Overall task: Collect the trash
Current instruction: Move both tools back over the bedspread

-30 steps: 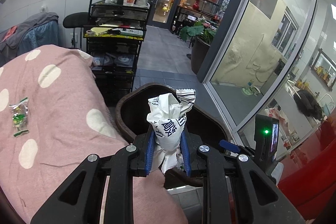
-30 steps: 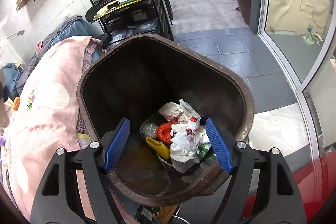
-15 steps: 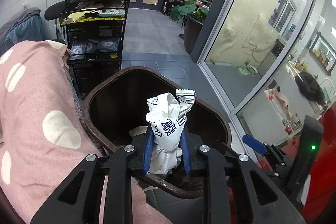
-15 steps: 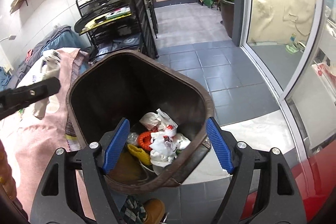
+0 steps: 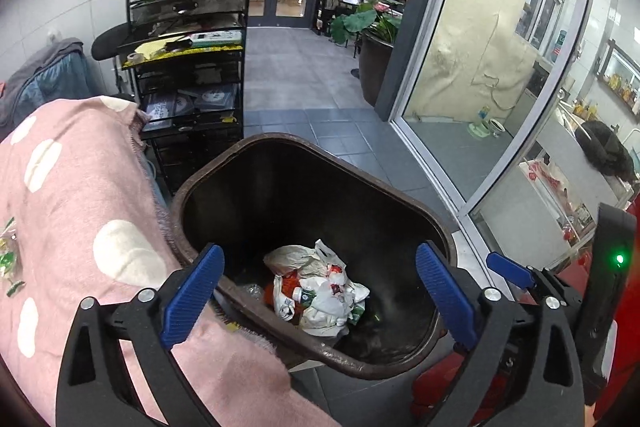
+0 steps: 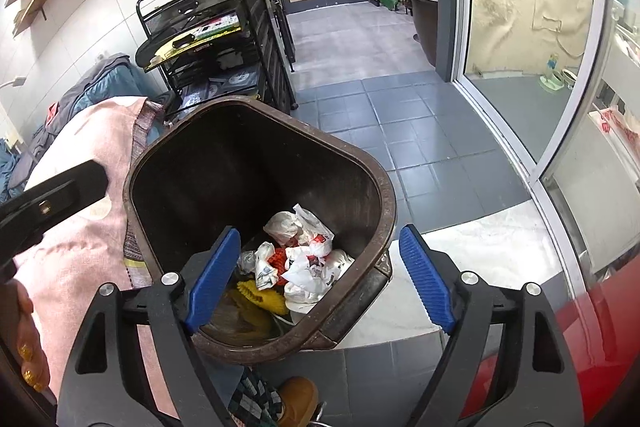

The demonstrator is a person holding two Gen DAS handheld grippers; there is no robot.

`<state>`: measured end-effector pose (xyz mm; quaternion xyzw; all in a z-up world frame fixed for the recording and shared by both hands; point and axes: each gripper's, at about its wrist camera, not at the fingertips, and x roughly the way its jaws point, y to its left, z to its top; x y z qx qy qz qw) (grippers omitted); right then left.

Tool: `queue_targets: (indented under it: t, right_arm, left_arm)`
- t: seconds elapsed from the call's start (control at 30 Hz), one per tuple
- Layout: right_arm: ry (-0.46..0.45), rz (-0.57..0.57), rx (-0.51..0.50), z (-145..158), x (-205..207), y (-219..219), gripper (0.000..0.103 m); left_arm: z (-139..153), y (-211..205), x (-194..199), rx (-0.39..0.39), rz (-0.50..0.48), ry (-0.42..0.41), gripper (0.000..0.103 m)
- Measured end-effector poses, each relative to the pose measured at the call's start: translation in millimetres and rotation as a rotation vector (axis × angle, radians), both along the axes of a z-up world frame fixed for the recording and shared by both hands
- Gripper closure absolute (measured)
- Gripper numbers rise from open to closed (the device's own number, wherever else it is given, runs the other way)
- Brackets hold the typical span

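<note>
A dark brown trash bin [image 5: 240, 163] stands on the floor beside the pink dotted table cloth [image 5: 80, 203]; it also shows in the right wrist view [image 6: 384, 203]. Crumpled white, red and yellow trash [image 5: 316, 287] lies at its bottom, also seen from the right wrist [image 6: 304, 259]. My left gripper [image 5: 320, 291] is open and empty above the bin mouth. My right gripper [image 6: 320, 267] is open and empty above the bin's near rim. A green candy wrapper [image 5: 7, 259] lies on the cloth at the far left.
A black wire shelf cart [image 5: 192, 67] with bottles stands behind the bin. A glass partition [image 5: 480, 87] and a potted plant [image 5: 372, 39] are to the right. A red surface [image 6: 592, 347] lies at lower right. The left gripper's body [image 6: 48, 203] shows at left.
My left gripper opened and let go of the crumpled white wrapper, which dropped into the bin. The right gripper drew back and up a little from the bin.
</note>
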<state>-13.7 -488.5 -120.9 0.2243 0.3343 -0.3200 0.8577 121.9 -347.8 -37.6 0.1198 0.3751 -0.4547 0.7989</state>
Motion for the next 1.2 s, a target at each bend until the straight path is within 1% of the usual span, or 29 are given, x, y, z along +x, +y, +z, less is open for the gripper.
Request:
queue_targets:
  t: [0.07,0.13,0.27,0.37,0.53,0.7,0.83,1.03,1.2]
  right_arm:
    - [-0.003,0.0,0.001,1.0,1.0,1.1,0.022]
    - [-0.003,0.004,-0.002,2.1,3.0,2.6,0.022]
    - [0.001,0.017,-0.006,3.1,8.6,7.5,0.022]
    - [0.009,0.028,-0.009,2.7,12.9,11.1,0.022]
    - [0.019,0.04,-0.014,3.8,19.4,17.3,0.022]
    - [0.01,0.068,-0.028,11.8,28.8,26.9,0.021]
    - [-0.007,0.108,-0.031,20.2,41.0,38.6,0.021]
    - [-0.034,0.205,-0.043,35.3,67.6,68.6,0.021]
    - [-0.057,0.304,-0.058,50.7,94.5,101.8,0.02]
  left_arm:
    - [3.2,5.4,1.9,-0.012,0.014,0.007,0.007]
    - [8.9,13.9,2.2,-0.04,0.03,0.011,0.006]
    - [18.8,29.3,0.8,-0.085,0.053,-0.001,0.006]
    - [23.8,39.7,0.6,-0.099,0.076,-0.019,0.006]
    - [29.6,56.7,1.7,-0.136,0.097,-0.01,0.006]
    - [38.4,81.0,4.2,-0.163,0.135,-0.044,0.006]
    - [41.8,109.2,9.2,-0.18,0.196,-0.059,0.006]
    - [41.6,158.2,12.4,-0.169,0.296,-0.096,0.006]
    - [37.4,198.8,20.5,-0.163,0.376,-0.079,0.006]
